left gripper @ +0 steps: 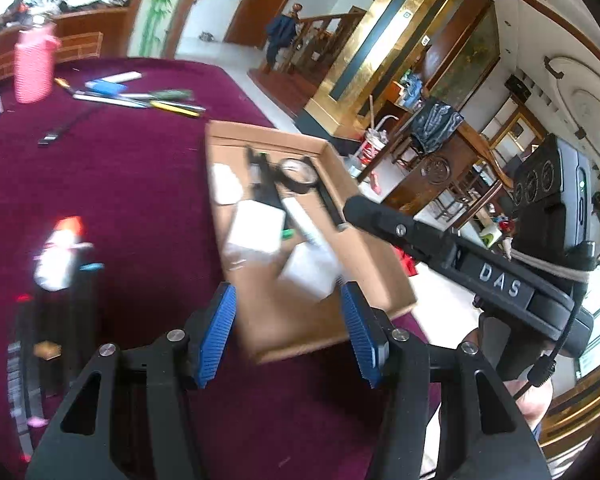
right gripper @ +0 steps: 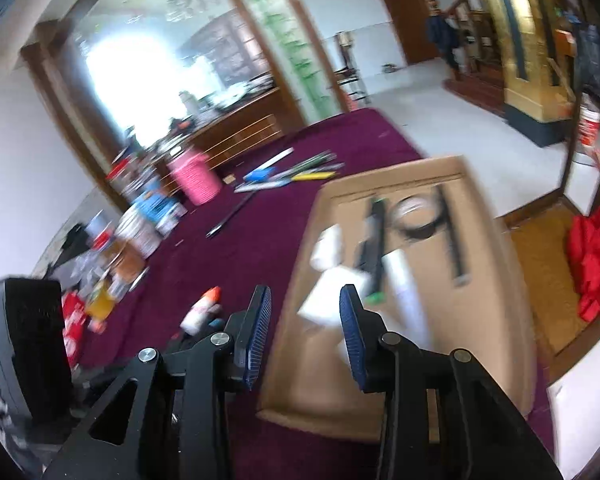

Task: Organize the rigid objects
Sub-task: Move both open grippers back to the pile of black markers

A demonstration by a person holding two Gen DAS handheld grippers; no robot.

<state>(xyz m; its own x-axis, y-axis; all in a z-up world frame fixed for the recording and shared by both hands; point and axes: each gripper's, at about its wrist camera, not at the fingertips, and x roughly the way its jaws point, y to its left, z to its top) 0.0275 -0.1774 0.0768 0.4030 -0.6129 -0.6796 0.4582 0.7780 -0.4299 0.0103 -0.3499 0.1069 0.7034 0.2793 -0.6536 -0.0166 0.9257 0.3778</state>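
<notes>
Left claw (left gripper: 288, 298): open, with nothing between the blue pads. Right claw (right gripper: 305, 298): open too, and empty. Both up over the near end of the brown box (left gripper: 380, 280), pointing down at it.

In the box already: a round looking glass (left gripper: 300, 172), some white blocks (left gripper: 256, 224), a black stick or two. Out on the red table (left gripper: 120, 160), well apart from the box and not yet put away: a little bottle with an orange cap (left gripper: 60, 252), a bunch of pens and tools (left gripper: 140, 96) at the far side, a pink cup (left gripper: 34, 66) beside them.

What could go wrong from here:

- Bumping the box. Sits right by the table edge, with the floor just past its corner. One hard push from a claw, and maybe over and down, with everything spilling out.
- Knocking the little bottle. Small, and likely to roll away across the cloth when poked from the side. Better to come down from above and close on its middle.
- Crashing the two claws together. Very near each other now, so best to send only one to the next thing.
- Grabbing too many pens at once. Lying close in a heap, so a slip or a drop looks easy.
- Rushing. Everything blurry here, so hard to aim well.
</notes>
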